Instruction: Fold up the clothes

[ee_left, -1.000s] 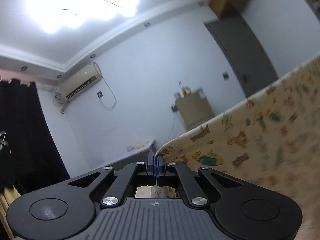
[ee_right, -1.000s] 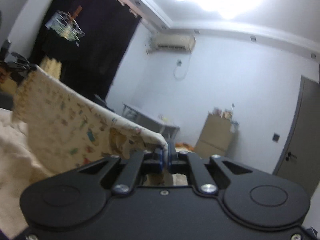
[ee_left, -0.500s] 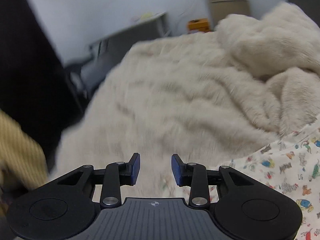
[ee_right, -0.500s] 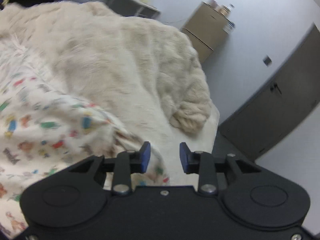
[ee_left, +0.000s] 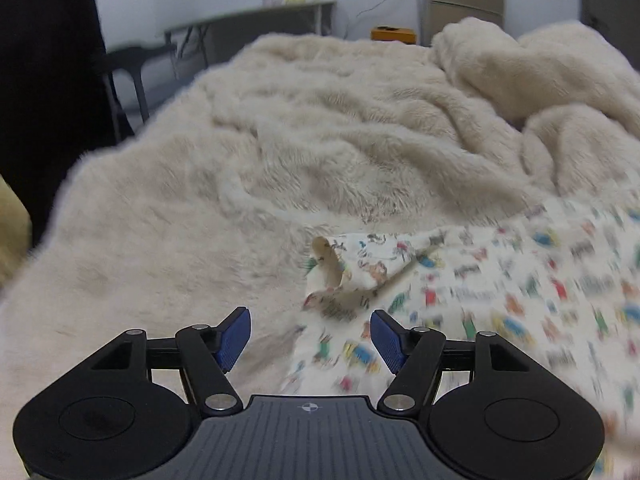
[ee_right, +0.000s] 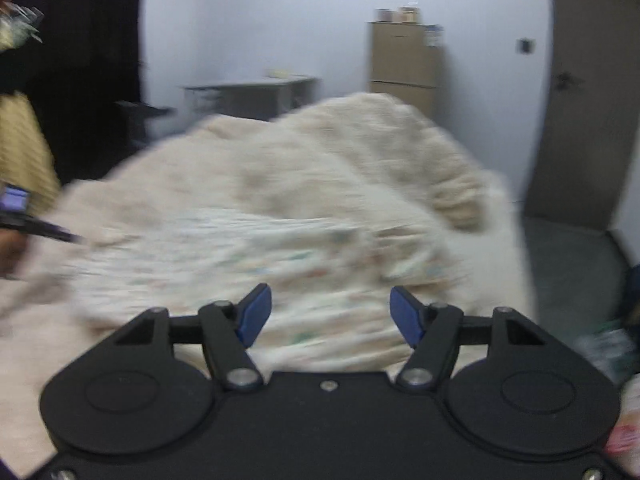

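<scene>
The left gripper [ee_left: 310, 338] has its blue-padded jaws parted with nothing pinched; they have just been opening, and a rumpled corner of the cream cartoon-print cotton garment [ee_left: 480, 288] lies in the gap below them without touching either pad. The right gripper [ee_right: 331, 314] stands wider apart, its jaws also having just been opening, and holds nothing; the same printed garment [ee_right: 280, 256] shows beyond its fingertips, badly blurred.

The garment lies loose on the shaggy cream fur blanket [ee_left: 280, 140] that covers the bed, spreading from the near middle toward the near right edge in the left wrist view, with one folded-over corner sticking up. The blanket bunches into a thick heap [ee_left: 520, 68] at the far right corner.

Past the far edge stand a grey folding table [ee_left: 248, 24] against the pale wall and a tan cabinet [ee_right: 404, 64]. A dark door [ee_right: 588, 88] is at the right.
</scene>
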`<move>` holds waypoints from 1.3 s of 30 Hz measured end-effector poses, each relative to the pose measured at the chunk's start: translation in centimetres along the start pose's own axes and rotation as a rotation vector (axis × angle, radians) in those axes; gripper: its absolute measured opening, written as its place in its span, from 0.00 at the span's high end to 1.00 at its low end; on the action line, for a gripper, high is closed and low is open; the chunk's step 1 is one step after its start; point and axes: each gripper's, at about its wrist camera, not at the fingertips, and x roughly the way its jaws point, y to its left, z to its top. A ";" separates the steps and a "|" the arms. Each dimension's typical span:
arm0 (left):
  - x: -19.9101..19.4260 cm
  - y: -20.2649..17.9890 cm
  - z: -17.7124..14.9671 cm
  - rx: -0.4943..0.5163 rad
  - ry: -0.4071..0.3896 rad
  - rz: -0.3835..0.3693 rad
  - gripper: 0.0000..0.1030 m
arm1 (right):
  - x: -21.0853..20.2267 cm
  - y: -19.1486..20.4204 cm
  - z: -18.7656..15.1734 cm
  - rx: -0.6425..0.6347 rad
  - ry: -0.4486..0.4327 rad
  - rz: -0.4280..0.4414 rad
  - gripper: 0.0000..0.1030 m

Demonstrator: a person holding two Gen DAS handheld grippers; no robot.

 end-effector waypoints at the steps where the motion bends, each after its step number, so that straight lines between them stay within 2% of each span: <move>1: 1.3 0.4 0.4 -0.055 0.002 -0.035 0.72 | -0.1 0.4 0.0 0.007 0.003 0.014 0.39; 2: 2.5 0.8 0.8 -0.116 0.008 -0.076 1.00 | 0.0 1.0 -0.1 -0.003 0.008 0.017 0.39; 3: 3.5 1.1 1.2 -0.176 0.013 -0.111 1.00 | 0.0 1.3 -0.1 -0.014 0.010 0.014 0.40; 5: 4.8 1.8 2.2 -0.289 -0.003 -0.131 1.00 | 0.0 2.1 0.2 -0.042 0.016 -0.008 0.43; 7: 4.9 3.1 3.1 -0.422 -0.043 -0.073 0.99 | 0.3 2.3 0.5 -0.038 0.016 -0.011 0.46; 9: 4.6 4.1 3.4 -0.513 -0.031 0.034 0.96 | -0.3 2.2 0.5 -0.031 0.019 -0.029 0.46; 11: 3.4 4.1 3.3 -0.508 -0.038 0.085 0.96 | -0.3 2.1 0.6 -0.040 0.024 -0.041 0.46; 13: 1.0 2.8 2.9 -0.429 -0.074 0.075 0.92 | -0.7 2.3 0.7 -0.071 0.040 -0.024 0.42; 15: -2.6 -0.3 2.1 -0.300 -0.130 0.025 0.75 | -1.3 3.1 0.6 -0.152 0.094 0.048 0.41; 16: -4.3 -1.9 1.6 -0.244 -0.155 -0.001 0.70 | -1.4 3.7 0.4 -0.176 0.104 0.072 0.40; 17: -6.9 -4.7 0.7 -0.144 -0.184 -0.052 0.63 | -1.4 4.3 0.2 -0.201 0.114 0.097 0.40; 18: -9.0 -7.1 -0.1 -0.054 -0.201 -0.102 0.60 | -1.4 4.8 0.1 -0.225 0.123 0.122 0.40; 21: -14.6 -13.8 -2.7 0.176 -0.231 -0.271 0.59 | -1.2 7.2 -0.4 -0.275 0.157 0.184 0.39; 23: -19.0 -18.3 -4.9 0.295 -0.263 -0.417 0.59 | -0.4 8.6 -1.0 -0.297 0.178 0.196 0.39; 25: -21.4 -21.2 -6.5 0.372 -0.274 -0.505 0.59 | 0.6 9.9 -1.7 -0.311 0.211 0.202 0.39; 26: -22.4 -23.2 -7.4 0.431 -0.284 -0.517 0.55 | 1.1 10.6 -2.1 -0.319 0.228 0.205 0.39; 27: -22.7 -25.1 -8.3 0.498 -0.295 -0.493 0.51 | 1.6 11.3 -2.5 -0.328 0.245 0.206 0.40; 29: -21.9 -29.9 -10.2 0.691 -0.334 -0.369 0.51 | 2.8 12.5 -3.7 -0.383 0.285 0.180 0.42; 30: -21.5 -30.8 -10.6 0.733 -0.344 -0.346 0.55 | 3.2 13.7 -4.6 -0.427 0.304 0.164 0.52; 31: -21.0 -31.4 -10.8 0.759 -0.351 -0.332 0.63 | 3.3 14.1 -4.9 -0.474 0.297 0.146 0.74; 32: -20.4 -32.5 -10.9 0.792 -0.365 -0.305 0.91 | 2.8 14.0 -4.6 -0.485 0.271 0.136 0.86; 33: -19.8 -32.9 -10.6 0.798 -0.380 -0.283 0.99 | 2.3 13.8 -4.2 -0.491 0.242 0.128 0.88; 34: -19.6 -32.6 -10.0 0.762 -0.400 -0.269 1.00 | 1.2 12.9 -3.1 -0.449 0.188 0.139 0.89; 37: -20.4 -31.0 -7.7 0.564 -0.468 -0.261 1.00 | -2.3 9.9 -0.3 -0.351 0.057 0.153 0.90; 39: -21.6 -30.5 -7.5 0.522 -0.492 -0.260 1.00 | -4.0 7.7 0.7 -0.287 0.004 0.204 0.90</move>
